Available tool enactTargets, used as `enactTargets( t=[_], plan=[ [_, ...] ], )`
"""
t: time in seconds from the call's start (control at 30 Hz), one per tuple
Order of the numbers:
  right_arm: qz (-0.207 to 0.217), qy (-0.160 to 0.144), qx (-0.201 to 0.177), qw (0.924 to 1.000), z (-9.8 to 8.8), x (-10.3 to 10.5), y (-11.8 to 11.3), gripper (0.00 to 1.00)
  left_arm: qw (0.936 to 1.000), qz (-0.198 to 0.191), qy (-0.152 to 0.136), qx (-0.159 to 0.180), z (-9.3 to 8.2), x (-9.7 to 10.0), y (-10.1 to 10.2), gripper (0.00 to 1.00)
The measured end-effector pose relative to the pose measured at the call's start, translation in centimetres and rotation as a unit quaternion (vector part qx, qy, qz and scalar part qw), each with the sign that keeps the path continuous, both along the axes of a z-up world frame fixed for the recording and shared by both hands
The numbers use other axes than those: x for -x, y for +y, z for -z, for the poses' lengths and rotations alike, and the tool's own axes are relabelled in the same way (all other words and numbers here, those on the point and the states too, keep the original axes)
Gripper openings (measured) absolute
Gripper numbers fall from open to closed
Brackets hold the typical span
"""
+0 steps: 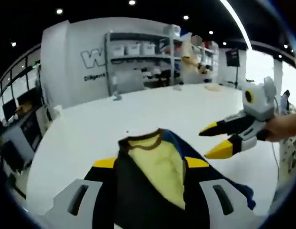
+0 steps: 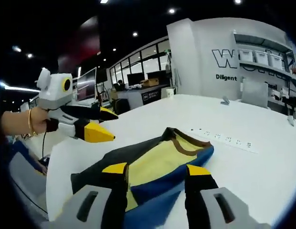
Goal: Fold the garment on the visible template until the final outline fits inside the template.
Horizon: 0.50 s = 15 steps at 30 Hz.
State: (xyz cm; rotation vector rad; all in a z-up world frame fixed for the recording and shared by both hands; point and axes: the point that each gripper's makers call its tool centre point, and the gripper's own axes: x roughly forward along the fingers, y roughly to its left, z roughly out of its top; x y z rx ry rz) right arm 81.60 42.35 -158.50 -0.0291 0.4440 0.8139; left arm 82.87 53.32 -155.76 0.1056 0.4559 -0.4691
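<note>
— Two grippers; how do their jaws stand?
— Left gripper [image 2: 93, 125] hangs beside the garment [image 2: 157, 164], jaws narrowly parted, holding nothing. Right gripper [image 1: 216, 140] looks likewise.
— And the garment?
— Crumpled on the white table [image 2: 262, 167], collar toward the power strip [image 2: 224, 139].

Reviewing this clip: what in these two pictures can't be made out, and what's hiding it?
- Template: not discernible on the table in either view; the garment may cover it.
- Garment's near part: in the left gripper view, hidden behind the left tool and cut off by the bottom edge.
- Garment's lower hem: in the right gripper view, hidden behind the right tool.
- Shelf contents: left gripper view, blurred and too small.
</note>
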Motion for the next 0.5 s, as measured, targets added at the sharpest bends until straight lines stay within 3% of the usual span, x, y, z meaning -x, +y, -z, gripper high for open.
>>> enactTargets(
  t=[0.2, 0.37, 0.5],
  plan=[
    [-0.013, 0.022, 0.007, 0.9997, 0.8, 4.4, 0.5, 0.41, 0.9999, 0.009, 0.008, -0.009, 0.5, 2.8, -1.1, 0.52],
    [-0.007, 0.030, 0.013, 0.9994, 1.2, 6.3, 0.4, 0.42, 0.9998, 0.008, 0.013, -0.016, 0.8, 4.5, -1.2, 0.49],
    [-0.008, 0.047, 0.016, 0.9987, 1.8, 9.4, 0.4, 0.41, 0.9992, -0.007, 0.038, -0.014, 2.1, 6.8, -1.1, 0.47]
  ],
)
